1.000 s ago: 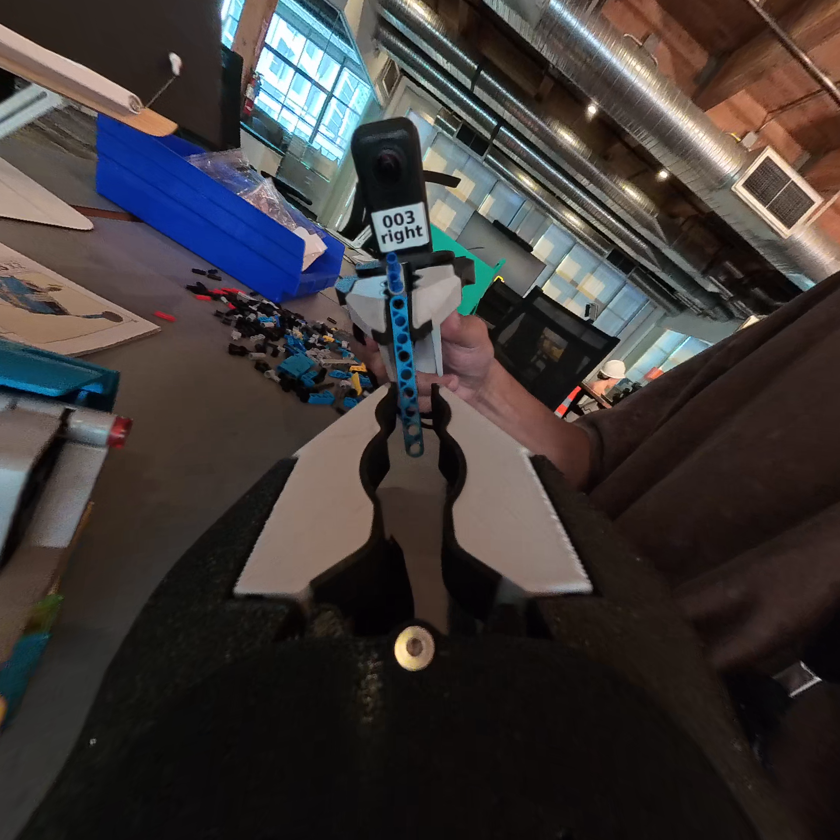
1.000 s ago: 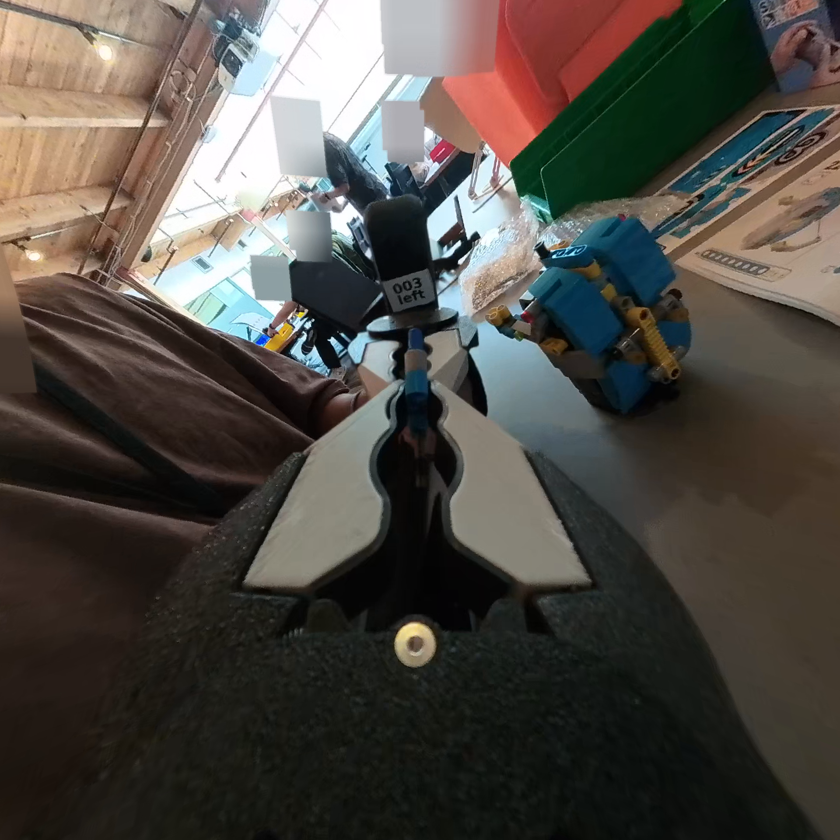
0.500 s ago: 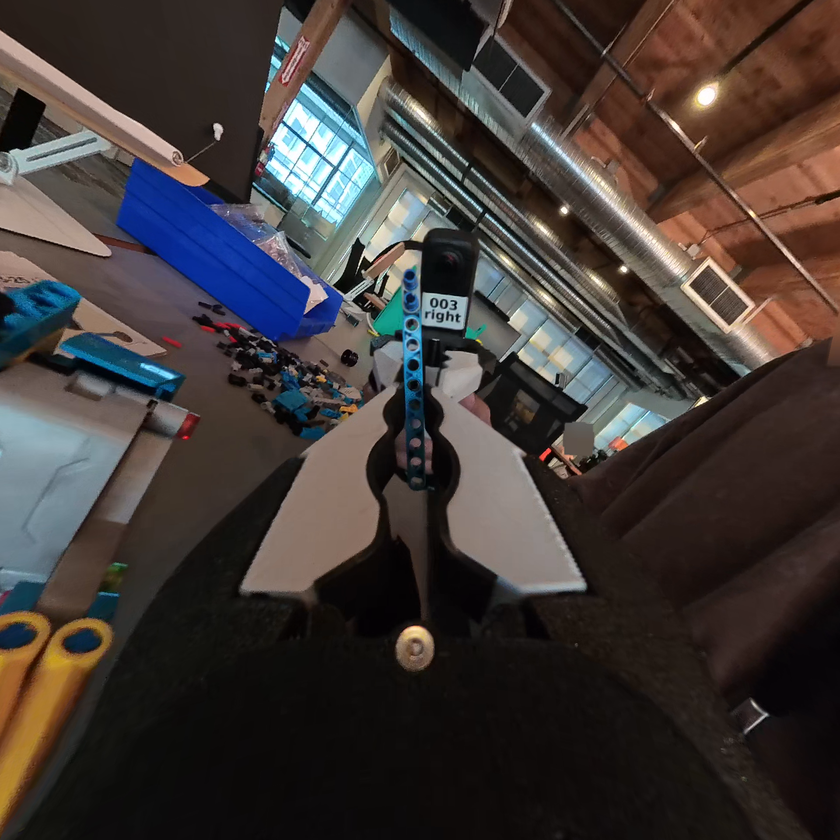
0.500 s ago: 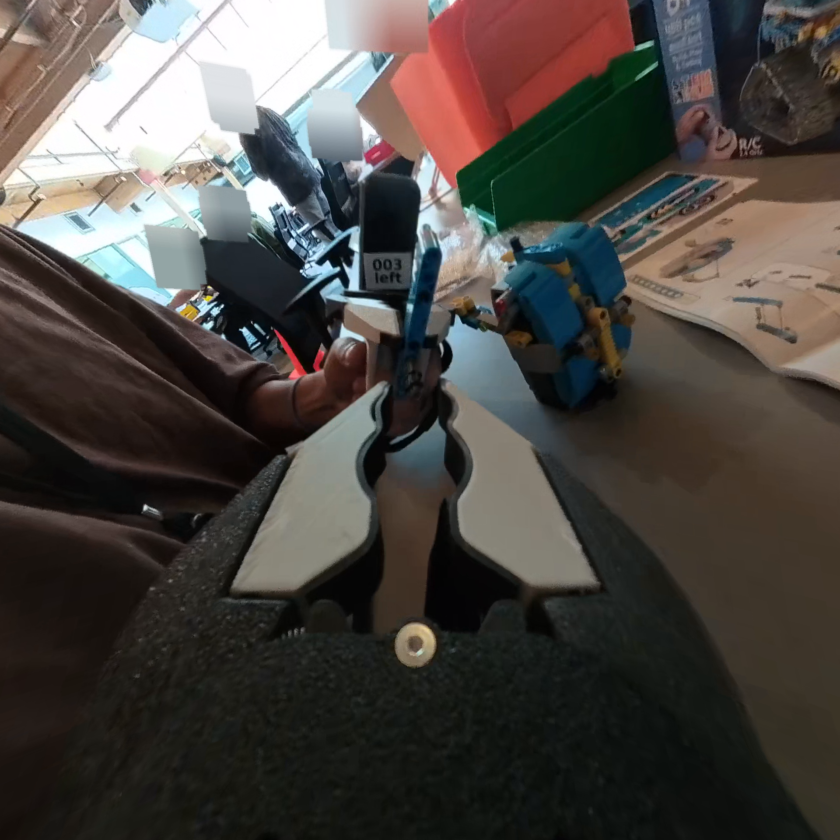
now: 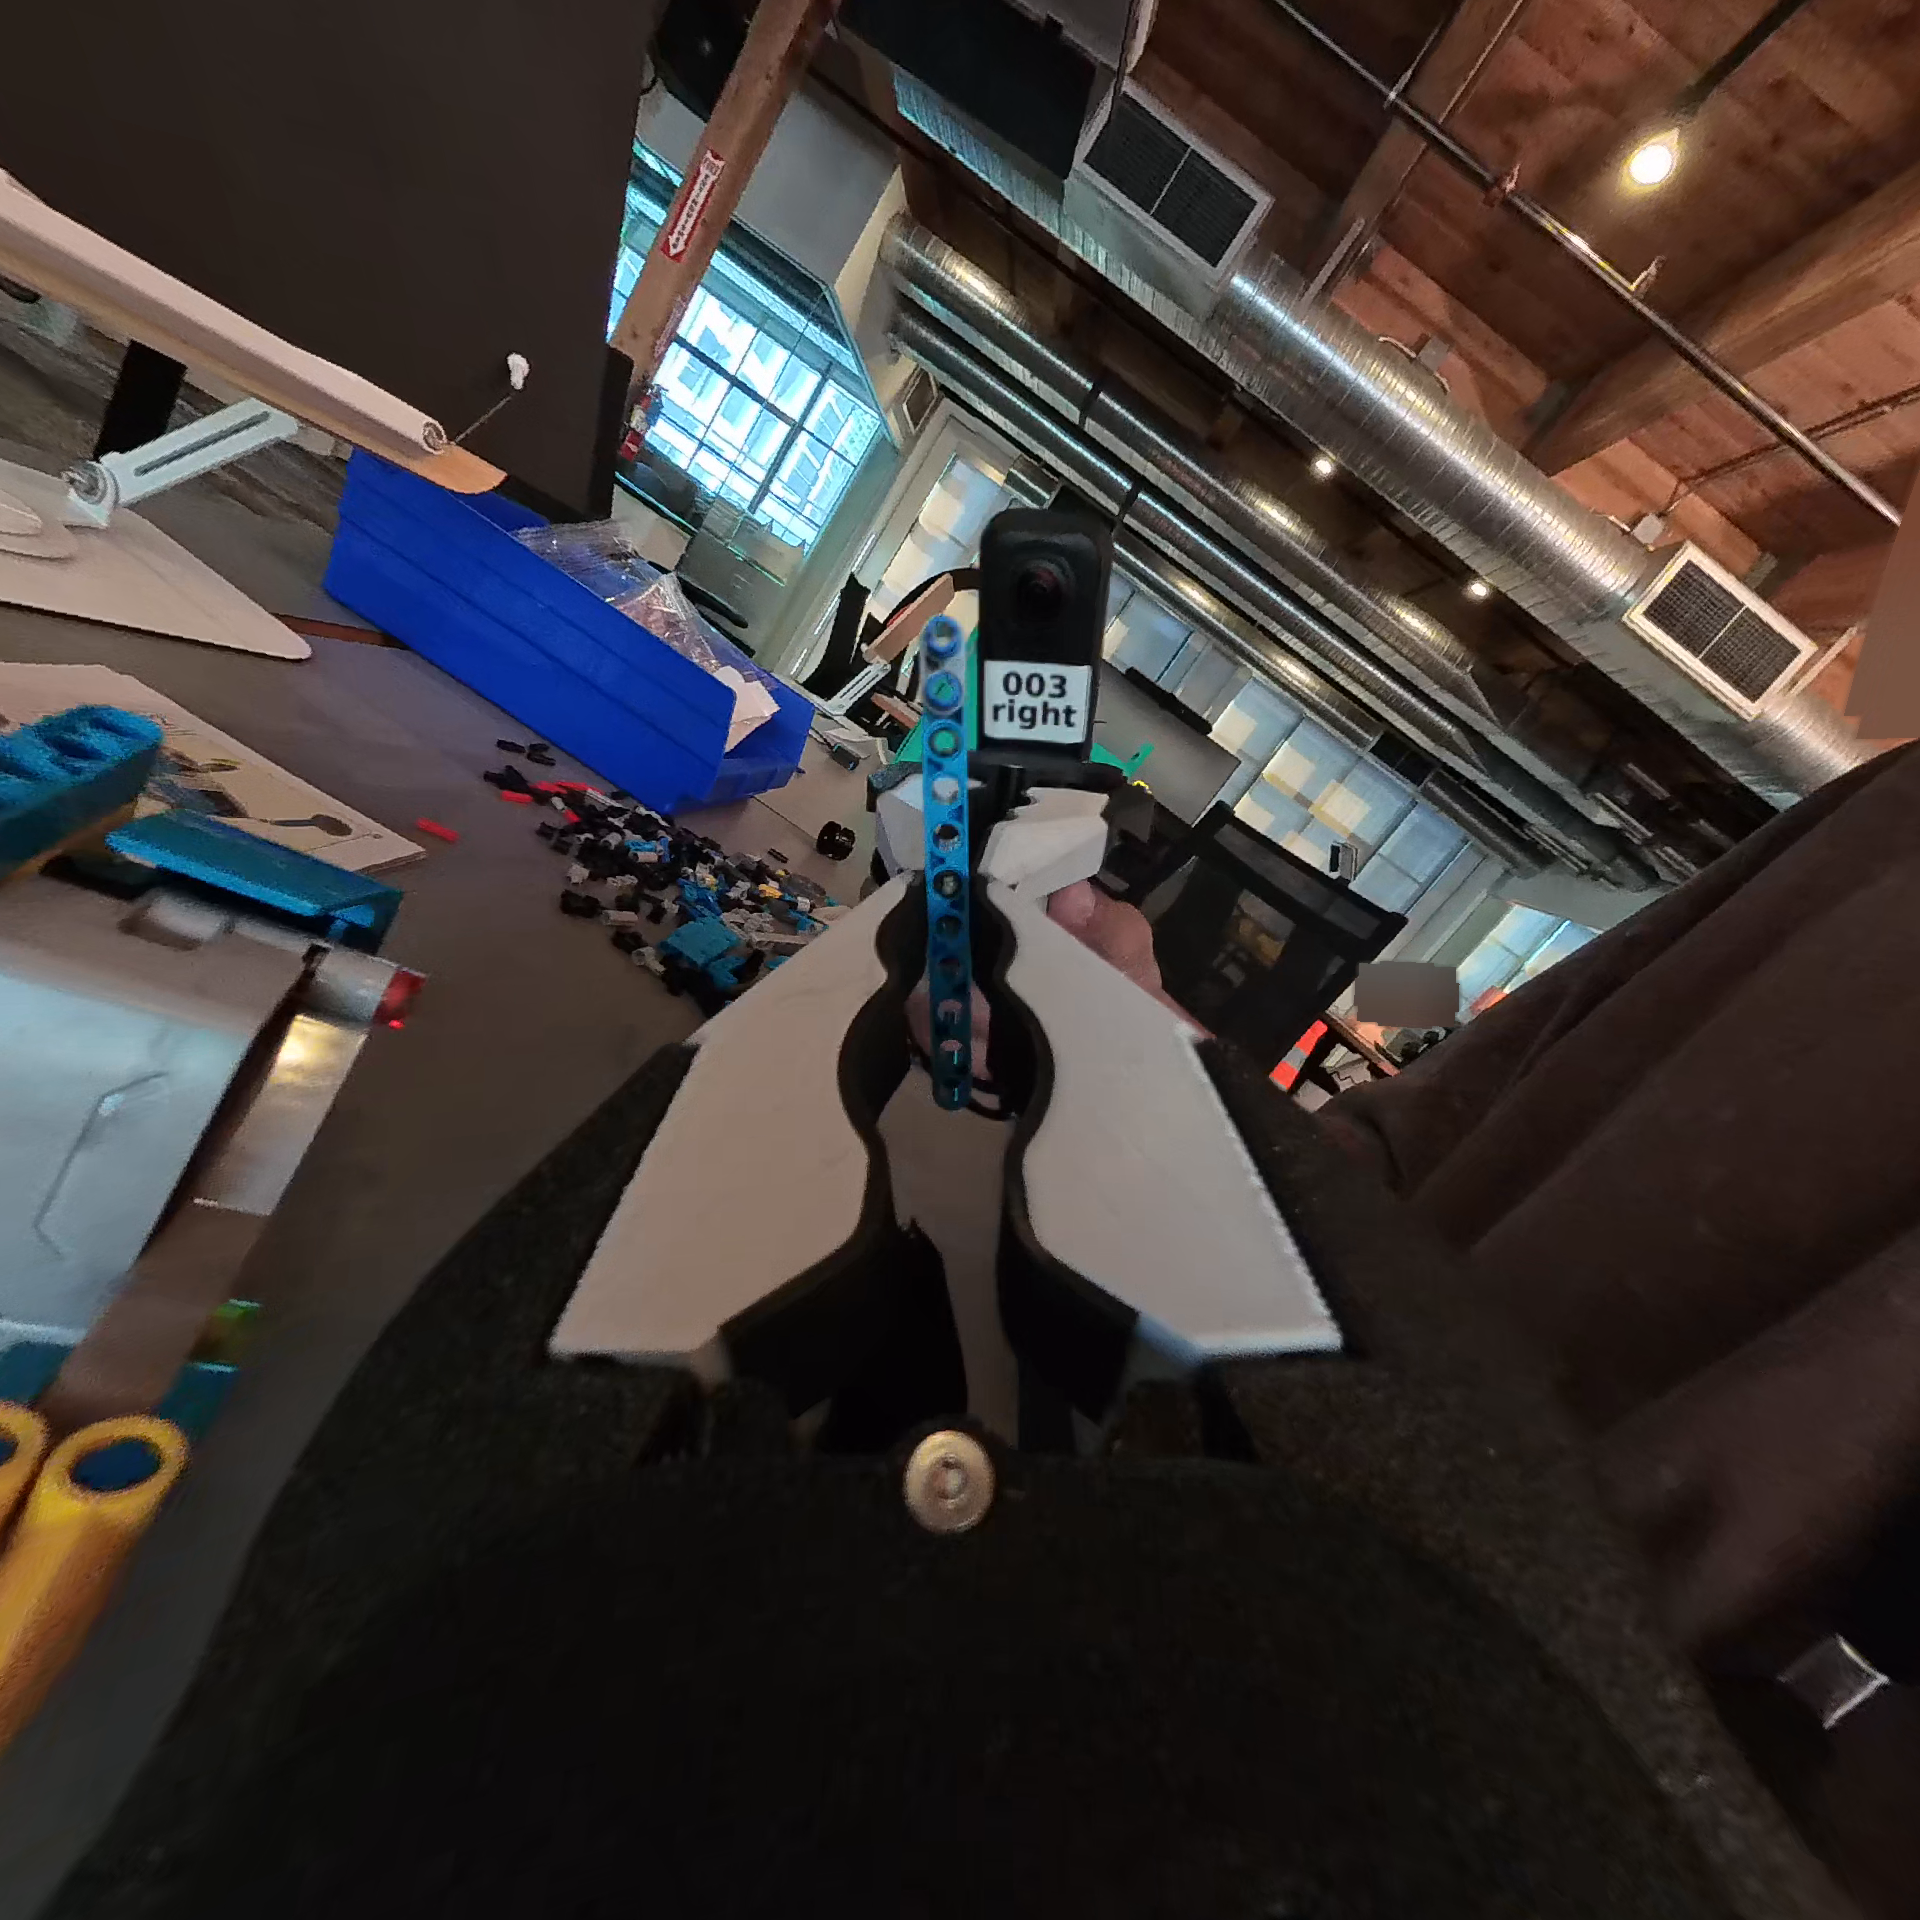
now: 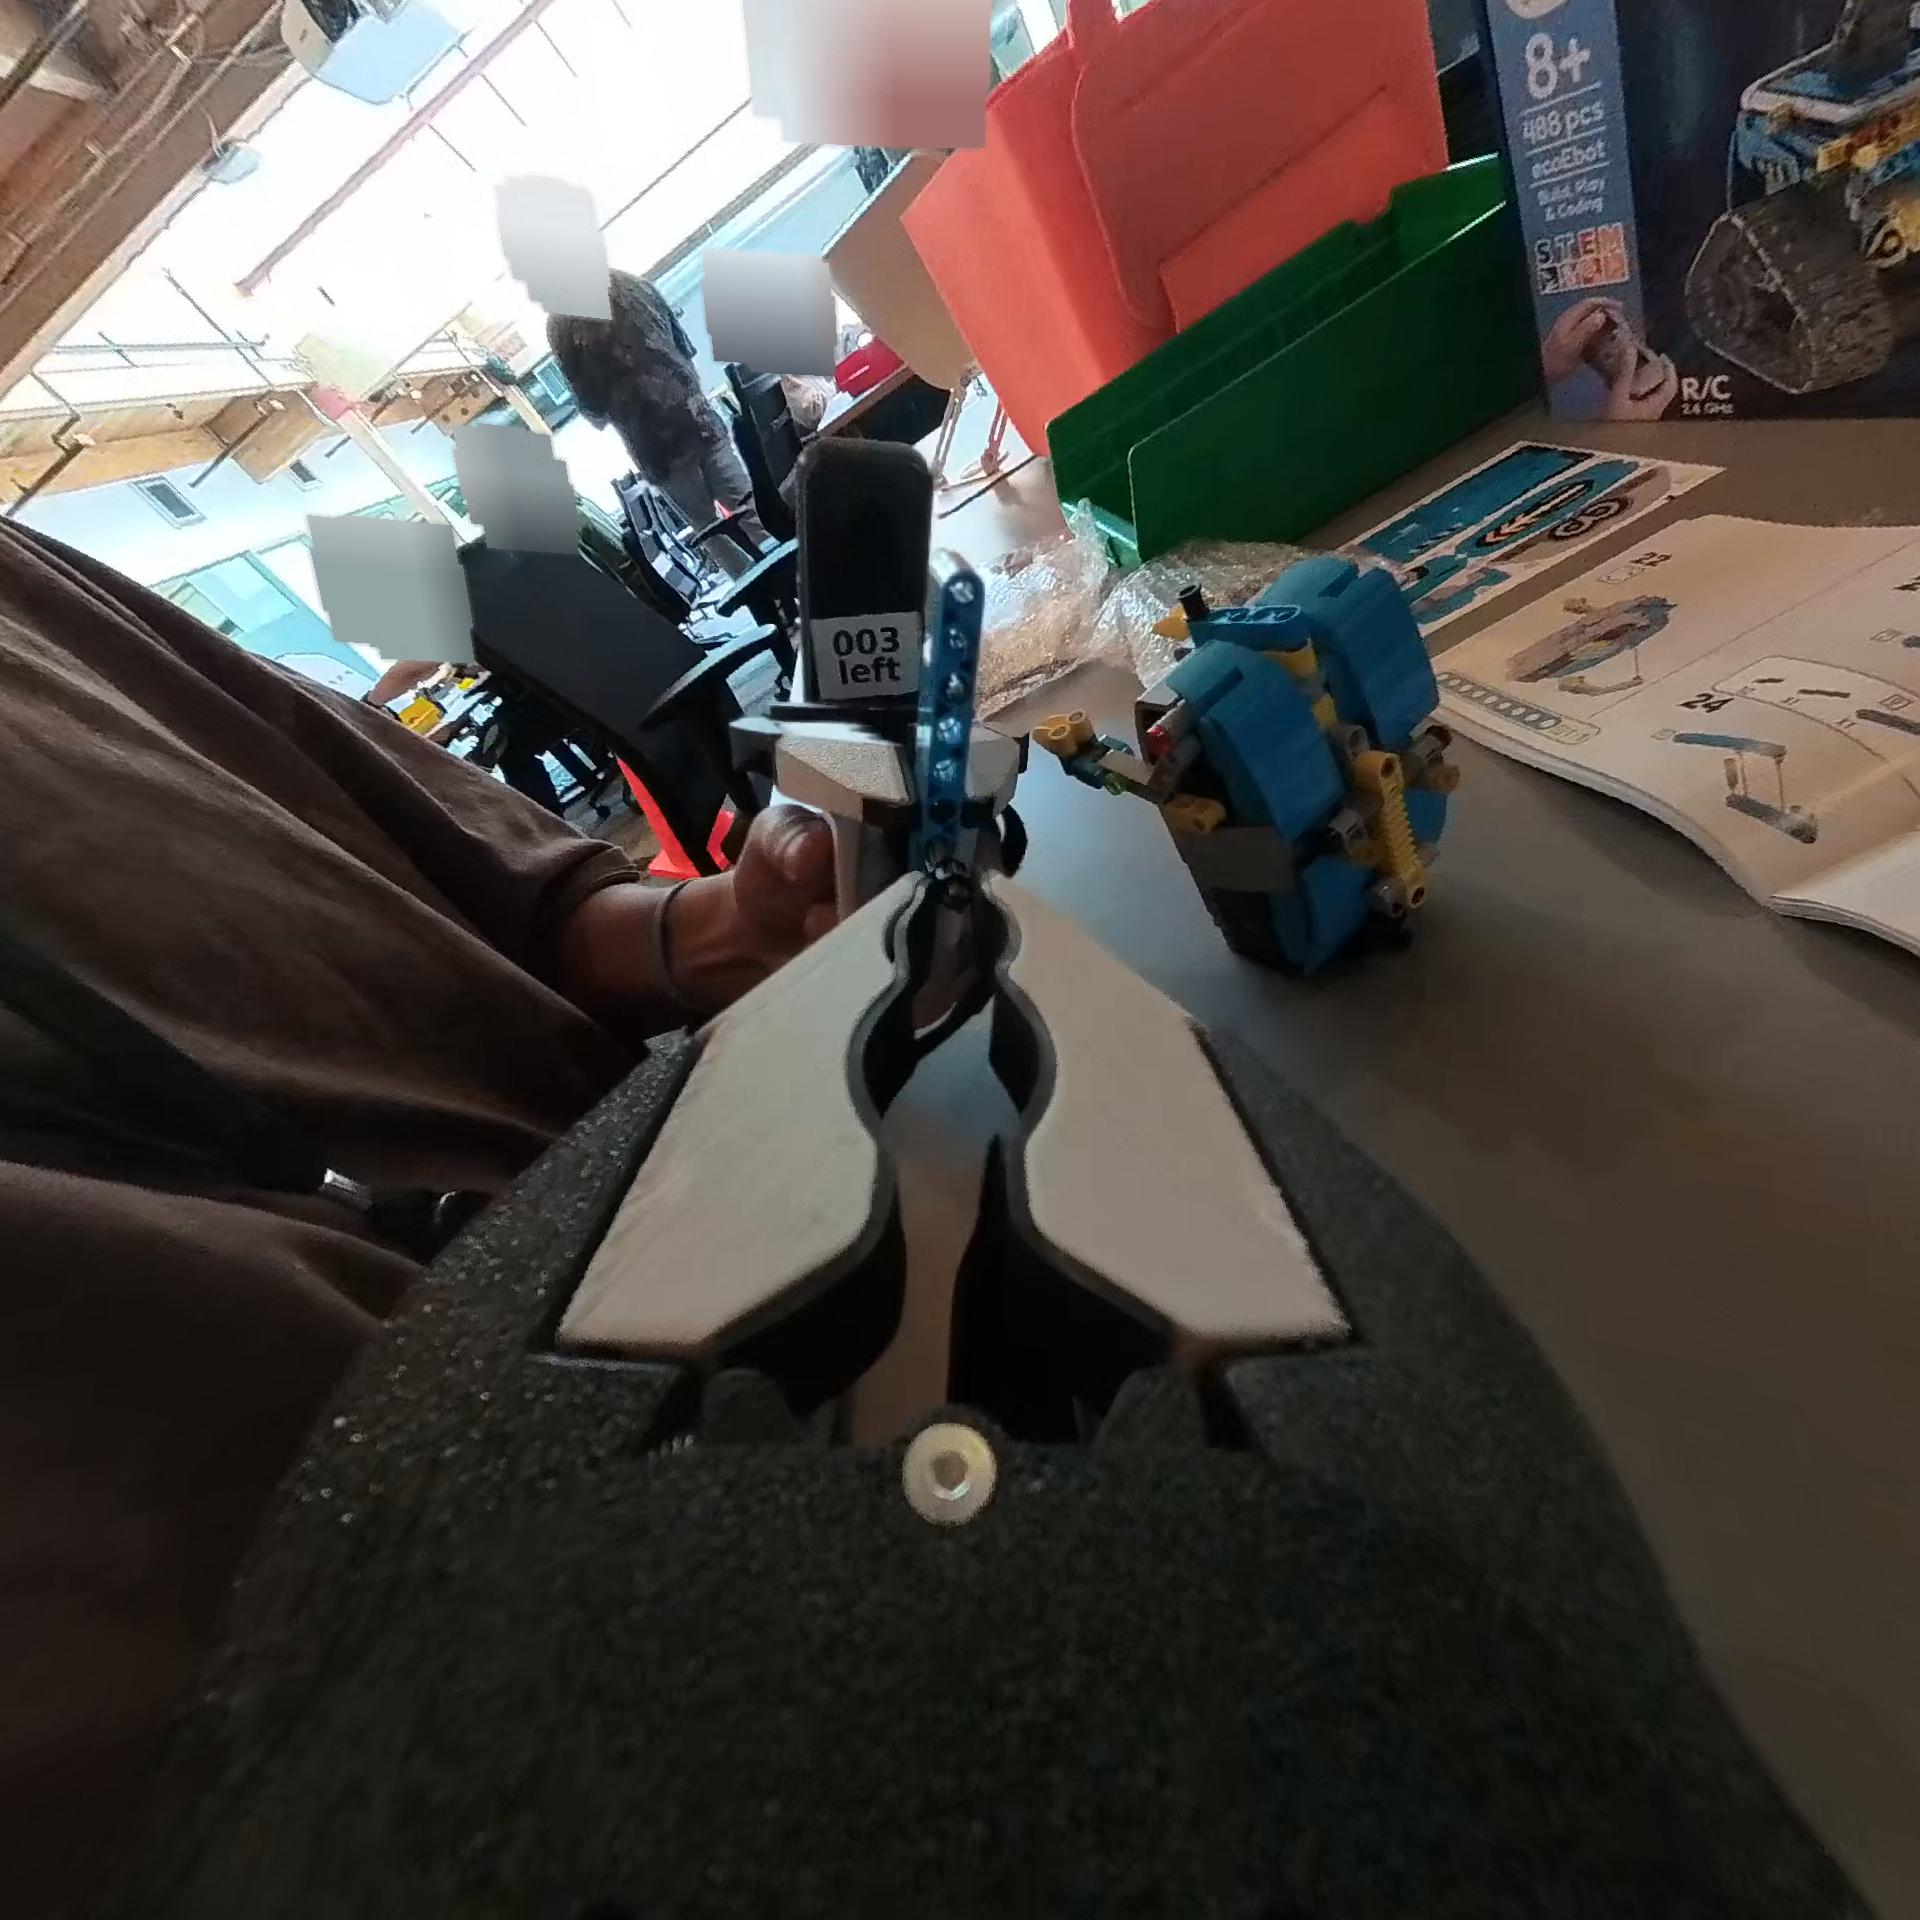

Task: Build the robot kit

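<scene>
My left gripper (image 5: 948,896) is shut on a long blue beam with holes (image 5: 945,831) and holds it upright above the table. My right gripper (image 6: 951,885) faces the left one, its tips closed against the lower end of the same beam (image 6: 945,717). Each gripper shows in the other's view, held by a hand: the right one (image 5: 1023,831) just behind the beam, the left one (image 6: 883,774) behind it too. A partly built blue and yellow brick model (image 6: 1309,790) stands on the grey table (image 6: 1558,1143), right of the grippers.
Loose small pieces (image 5: 675,904) lie before a blue bin (image 5: 540,634). An open instruction booklet (image 6: 1714,707), a green bin (image 6: 1299,416), an orange bin (image 6: 1143,208) and a toy box (image 6: 1714,208) stand behind the model. Yellow tubes (image 5: 83,1507) are at my left. People stand far back. Only a small space, under 4 cm, lies between the two pairs of fingers.
The beam passed from my right gripper to my left. The right let go and drew back, then came in again and closed on the beam's lower end. Both grippers tilted upward.
</scene>
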Motion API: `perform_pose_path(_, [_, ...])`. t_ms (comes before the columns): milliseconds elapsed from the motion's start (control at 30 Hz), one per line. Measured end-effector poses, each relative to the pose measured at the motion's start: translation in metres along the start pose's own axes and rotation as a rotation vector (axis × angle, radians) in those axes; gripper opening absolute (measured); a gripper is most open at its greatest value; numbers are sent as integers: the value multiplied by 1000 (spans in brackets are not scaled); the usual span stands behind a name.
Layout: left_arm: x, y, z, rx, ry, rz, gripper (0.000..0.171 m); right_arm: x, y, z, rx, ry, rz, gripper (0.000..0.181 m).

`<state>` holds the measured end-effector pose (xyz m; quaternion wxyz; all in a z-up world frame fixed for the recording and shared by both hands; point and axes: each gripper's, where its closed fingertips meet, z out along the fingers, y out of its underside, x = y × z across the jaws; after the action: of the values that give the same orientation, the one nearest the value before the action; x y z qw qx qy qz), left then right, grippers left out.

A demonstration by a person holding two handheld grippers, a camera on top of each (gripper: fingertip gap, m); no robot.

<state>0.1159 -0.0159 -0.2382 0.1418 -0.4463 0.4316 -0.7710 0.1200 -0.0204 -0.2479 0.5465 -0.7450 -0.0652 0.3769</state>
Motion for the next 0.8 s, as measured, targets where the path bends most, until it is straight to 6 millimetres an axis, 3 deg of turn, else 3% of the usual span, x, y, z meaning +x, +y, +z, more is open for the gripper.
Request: perform_pose_path(800, [5, -10, -1, 86, 24, -31, 7, -7, -10, 12, 33, -56, 36, 5])
